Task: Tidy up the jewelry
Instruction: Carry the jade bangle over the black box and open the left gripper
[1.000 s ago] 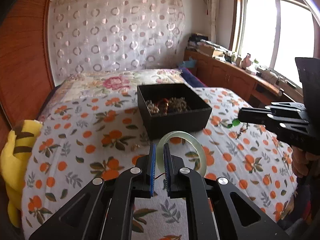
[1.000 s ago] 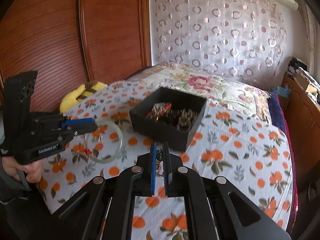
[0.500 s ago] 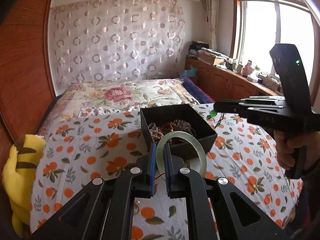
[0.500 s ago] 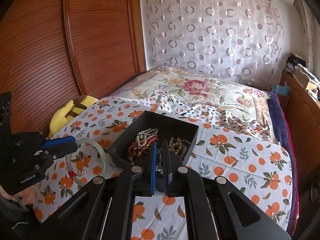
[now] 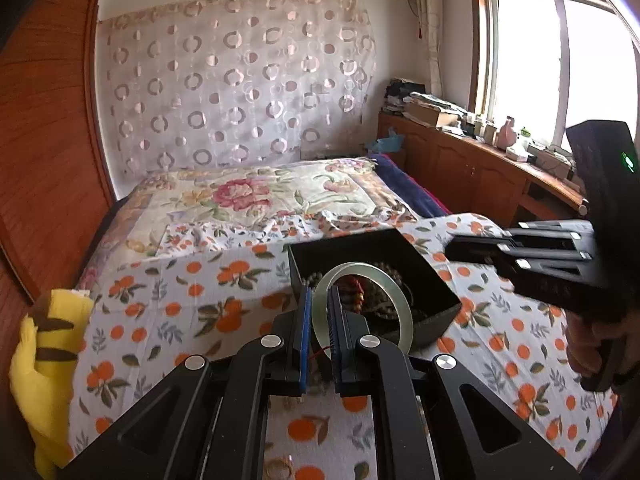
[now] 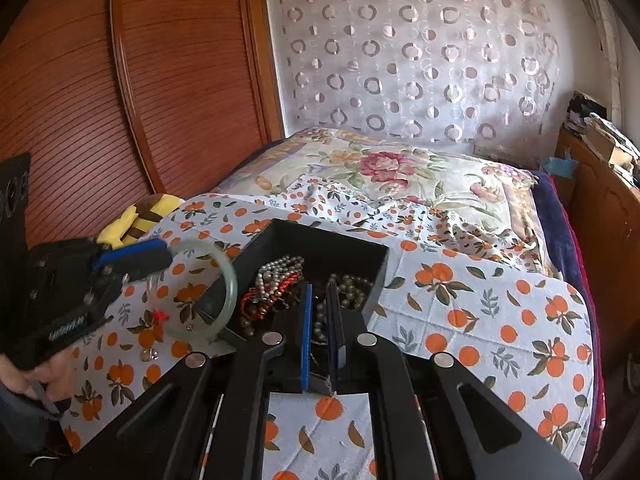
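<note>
My left gripper is shut on a pale green jade bangle and holds it upright over the near left edge of the black jewelry box. The bangle and left gripper also show in the right wrist view. The black box holds bead necklaces and a red strand. My right gripper hovers over the box with a narrow gap between its pads; whether a thin necklace still hangs between them is unclear. It shows from the side in the left wrist view.
The box sits on an orange-print bedspread. A yellow striped plush toy lies at the bed's left edge. Small loose jewelry pieces lie on the spread near the left gripper. A wooden wardrobe is left, a cabinet and window right.
Both grippers moved forward and over the box. The bangle now hangs above the box's near edge. The right gripper, earlier holding a green-pendant necklace, now has its tips over the box contents.
</note>
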Tool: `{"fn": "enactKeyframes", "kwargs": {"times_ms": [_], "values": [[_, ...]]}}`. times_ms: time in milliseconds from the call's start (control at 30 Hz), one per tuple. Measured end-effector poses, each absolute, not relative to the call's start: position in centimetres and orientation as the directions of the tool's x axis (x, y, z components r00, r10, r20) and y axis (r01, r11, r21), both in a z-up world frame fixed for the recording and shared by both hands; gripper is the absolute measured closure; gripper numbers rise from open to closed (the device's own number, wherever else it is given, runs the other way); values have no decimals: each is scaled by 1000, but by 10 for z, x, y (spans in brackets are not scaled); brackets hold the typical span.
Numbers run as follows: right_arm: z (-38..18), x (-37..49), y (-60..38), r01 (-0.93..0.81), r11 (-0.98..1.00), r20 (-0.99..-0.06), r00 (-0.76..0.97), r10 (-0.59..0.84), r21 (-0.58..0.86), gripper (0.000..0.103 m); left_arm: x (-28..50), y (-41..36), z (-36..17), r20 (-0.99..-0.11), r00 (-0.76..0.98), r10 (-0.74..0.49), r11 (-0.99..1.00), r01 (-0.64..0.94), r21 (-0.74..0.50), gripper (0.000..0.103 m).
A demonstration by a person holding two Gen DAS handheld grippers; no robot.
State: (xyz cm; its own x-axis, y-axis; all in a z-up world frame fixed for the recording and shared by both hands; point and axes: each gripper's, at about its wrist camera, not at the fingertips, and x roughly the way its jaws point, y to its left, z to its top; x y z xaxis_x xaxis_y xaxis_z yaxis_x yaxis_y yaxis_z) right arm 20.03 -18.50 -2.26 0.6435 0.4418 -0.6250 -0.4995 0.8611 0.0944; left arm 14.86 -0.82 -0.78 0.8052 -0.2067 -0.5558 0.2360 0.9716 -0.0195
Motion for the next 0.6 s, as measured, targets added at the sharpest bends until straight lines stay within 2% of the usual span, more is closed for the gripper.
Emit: {"fn": "enactKeyframes", "kwargs": {"times_ms": [100,367,600], "values": [[-25,196,-189,-495,864,-625,645,439,96,91,167,-8,-7,-566,798,-205,974,223,-38,96],[-37,180,-199,-494,866,-631,647,428,80,90,215,-13,-21,-633,748,-198,977,206,-61,96],[-36,173,-201,-500,863,-627,651,428,70,90,229,-29,-26,-655,731,-190,974,224,-33,96]]}}
